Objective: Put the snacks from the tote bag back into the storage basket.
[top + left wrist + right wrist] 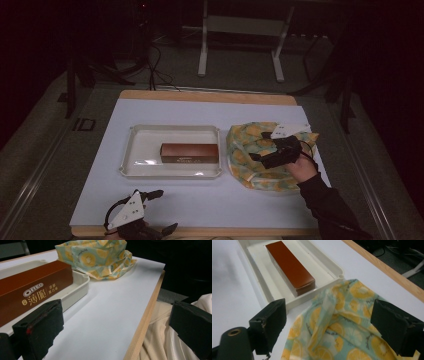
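Observation:
A brown Oreo box lies in a shallow white tray at the table's middle. To its right lies a crumpled cloth with a lemon print. My right gripper hovers over the cloth, jaws wide apart, nothing held. My left gripper is open near the table's front edge, left of centre, pointing right.
A white sheet covers the wooden table. Beyond the far edge stand white desk legs and cables on the grey floor. A cream garment shows below the table's near edge.

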